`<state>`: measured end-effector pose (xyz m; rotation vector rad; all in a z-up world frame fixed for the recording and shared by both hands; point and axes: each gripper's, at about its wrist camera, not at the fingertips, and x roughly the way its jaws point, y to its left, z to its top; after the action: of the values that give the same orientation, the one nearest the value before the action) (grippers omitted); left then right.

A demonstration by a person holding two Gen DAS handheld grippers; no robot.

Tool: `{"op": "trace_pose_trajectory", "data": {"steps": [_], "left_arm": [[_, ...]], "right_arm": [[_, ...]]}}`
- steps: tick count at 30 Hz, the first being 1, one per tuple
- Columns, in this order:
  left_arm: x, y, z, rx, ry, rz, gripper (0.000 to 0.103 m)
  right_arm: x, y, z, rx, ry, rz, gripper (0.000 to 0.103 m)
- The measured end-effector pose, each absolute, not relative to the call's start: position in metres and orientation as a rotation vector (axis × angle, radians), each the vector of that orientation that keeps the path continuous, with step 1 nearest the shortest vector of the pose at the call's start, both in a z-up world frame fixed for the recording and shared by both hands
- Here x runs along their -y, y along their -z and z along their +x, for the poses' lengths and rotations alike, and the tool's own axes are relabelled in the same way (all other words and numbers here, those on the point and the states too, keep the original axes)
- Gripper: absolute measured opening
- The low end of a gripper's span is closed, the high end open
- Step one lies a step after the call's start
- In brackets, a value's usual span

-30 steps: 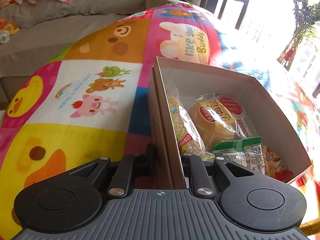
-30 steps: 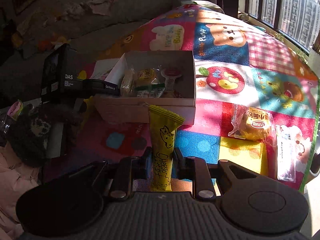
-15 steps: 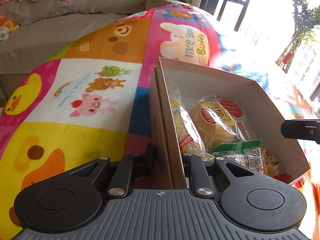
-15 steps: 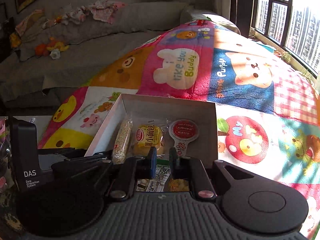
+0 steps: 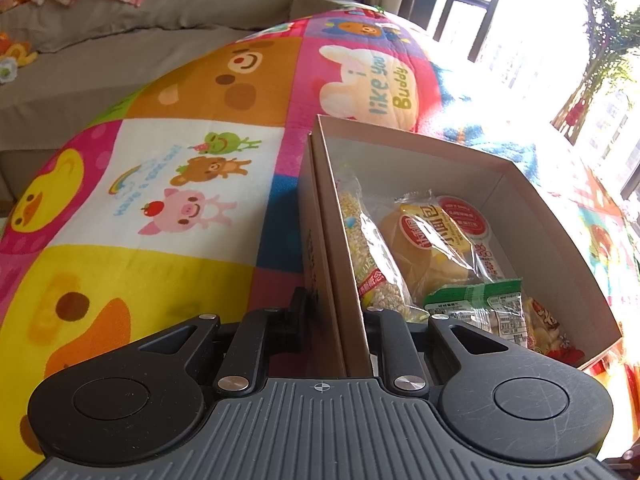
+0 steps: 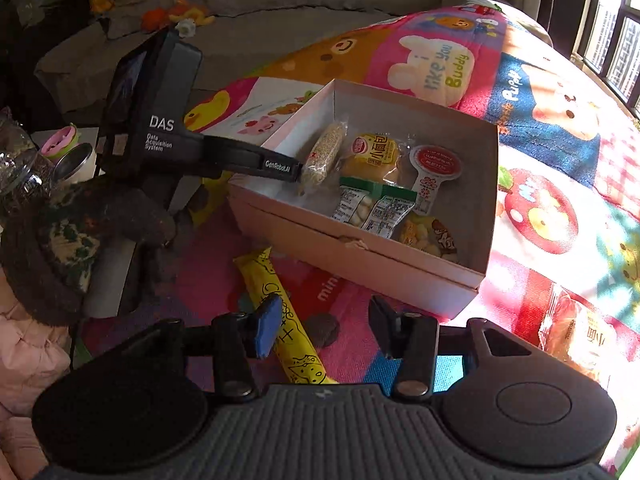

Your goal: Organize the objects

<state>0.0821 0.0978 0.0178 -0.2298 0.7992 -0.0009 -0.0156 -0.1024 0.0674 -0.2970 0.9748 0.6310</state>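
Note:
A pale cardboard box (image 5: pixel 460 152) (image 6: pixel 416 272) sits on the cartoon play mat and holds several snack packs: a grain bar (image 5: pixel 372 256), a bun pack (image 5: pixel 428 240), a red-lidded cup (image 6: pixel 438 162) and a green pack (image 6: pixel 376 204). My left gripper (image 5: pixel 338 308) is shut on the box's left wall. My right gripper (image 6: pixel 324 320) is open above a yellow cheese stick pack (image 6: pixel 284 320) that lies on the mat in front of the box. Another bun pack (image 6: pixel 576 332) lies on the mat at the right.
A grey sofa (image 5: pixel 120 32) with clothes and toys runs along the back. The left gripper's body (image 6: pixel 160 120) is at the box's left. Jars and a dark plush (image 6: pixel 60 240) crowd the left edge. Windows stand at the right.
My right gripper has opened and pulled back from over the box; the yellow cheese stick pack it held a second ago now lies on the mat outside the box. The left gripper keeps hold.

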Motion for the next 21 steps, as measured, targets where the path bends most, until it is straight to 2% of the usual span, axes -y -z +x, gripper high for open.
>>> {"op": "trace_pose_trajectory", "data": {"steps": [5,8,9,10,11,15,21], "left_arm": [[-0.095,-0.019,0.081,-0.806,0.001,-0.210,0.018],[-0.093,-0.019,0.081,-0.808,-0.005,-0.200,0.018],[-0.093,-0.019,0.081,-0.809,-0.004,-0.197,0.018],[-0.093,-0.020,0.080,-0.811,-0.003,-0.194,0.018],[-0.092,-0.020,0.080,-0.812,-0.002,-0.192,0.018],[-0.092,-0.020,0.079,-0.812,-0.001,-0.193,0.018],[-0.092,-0.020,0.078,-0.812,-0.002,-0.193,0.018]], "right_arm": [[0.090,-0.036,-0.014,-1.028,-0.664,-0.248,0.048],[0.084,-0.033,-0.012,-0.999,-0.664,-0.223,0.049],[0.083,-0.033,-0.010,-0.998,-0.667,-0.209,0.044],[0.081,-0.033,-0.007,-1.001,-0.663,-0.191,0.032],[0.080,-0.034,-0.007,-1.007,-0.661,-0.193,0.028],[0.089,-0.039,-0.016,-1.012,-0.632,-0.217,0.021],[0.131,-0.069,-0.022,-0.974,-0.535,-0.151,0.021]]}}
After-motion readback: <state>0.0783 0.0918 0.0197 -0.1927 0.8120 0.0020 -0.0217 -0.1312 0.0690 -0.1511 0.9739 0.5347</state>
